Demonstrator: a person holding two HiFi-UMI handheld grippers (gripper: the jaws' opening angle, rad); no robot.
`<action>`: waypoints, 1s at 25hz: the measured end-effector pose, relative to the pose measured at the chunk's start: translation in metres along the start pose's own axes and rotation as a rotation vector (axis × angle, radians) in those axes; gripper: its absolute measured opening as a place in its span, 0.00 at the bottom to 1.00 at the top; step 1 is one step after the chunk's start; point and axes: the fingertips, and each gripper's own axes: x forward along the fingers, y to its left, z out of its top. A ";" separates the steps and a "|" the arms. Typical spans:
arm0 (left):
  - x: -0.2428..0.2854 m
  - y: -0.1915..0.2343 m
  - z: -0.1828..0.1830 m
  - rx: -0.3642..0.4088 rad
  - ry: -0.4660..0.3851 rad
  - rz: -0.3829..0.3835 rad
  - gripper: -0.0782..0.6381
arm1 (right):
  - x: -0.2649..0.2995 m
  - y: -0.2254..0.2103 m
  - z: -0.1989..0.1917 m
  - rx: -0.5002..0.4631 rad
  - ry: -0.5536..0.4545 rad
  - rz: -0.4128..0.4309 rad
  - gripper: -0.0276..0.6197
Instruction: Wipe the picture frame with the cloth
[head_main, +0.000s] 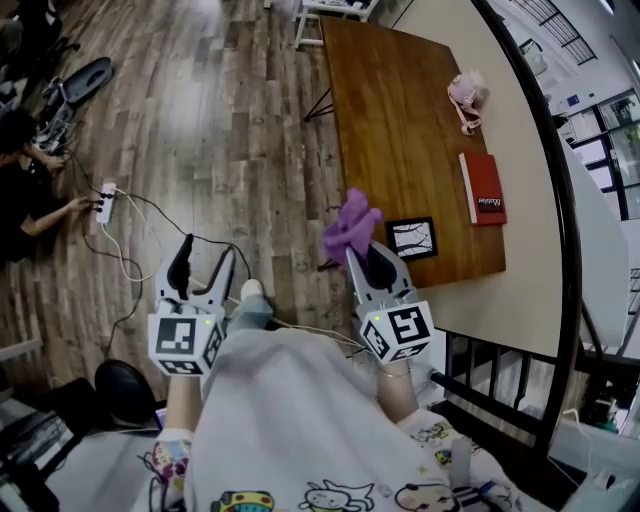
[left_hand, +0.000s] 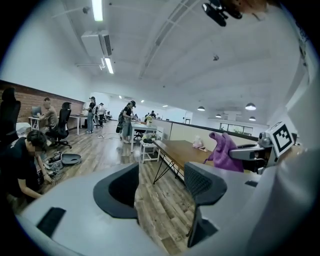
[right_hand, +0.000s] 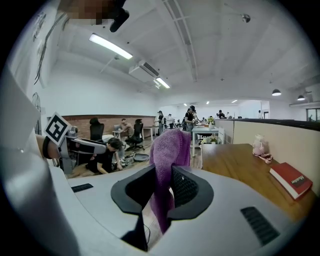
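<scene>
A small black picture frame (head_main: 412, 238) with a white picture lies near the front edge of the brown table (head_main: 400, 130). My right gripper (head_main: 366, 256) is shut on a purple cloth (head_main: 350, 224), just left of the frame and above the table's near corner. In the right gripper view the cloth (right_hand: 169, 160) hangs pinched between the jaws of the right gripper (right_hand: 160, 192), and the frame does not show. My left gripper (head_main: 204, 270) hovers over the wooden floor, well left of the table. In its own view the left gripper (left_hand: 162, 187) is open with nothing between its jaws.
A red book (head_main: 483, 188) and a pink soft toy (head_main: 467, 95) lie further back on the table. A black curved railing (head_main: 545, 180) runs along the right. A person (head_main: 20, 170) sits on the floor at far left by a power strip (head_main: 105, 195) with cables.
</scene>
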 end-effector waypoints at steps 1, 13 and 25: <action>0.006 0.006 0.003 0.003 0.000 -0.005 0.47 | 0.007 -0.001 0.002 0.000 -0.001 -0.007 0.15; 0.044 0.050 0.011 0.021 0.045 -0.076 0.48 | 0.049 -0.003 0.011 -0.012 0.043 -0.103 0.15; 0.123 0.051 0.016 0.047 0.091 -0.103 0.48 | 0.082 -0.075 -0.004 0.036 0.066 -0.195 0.15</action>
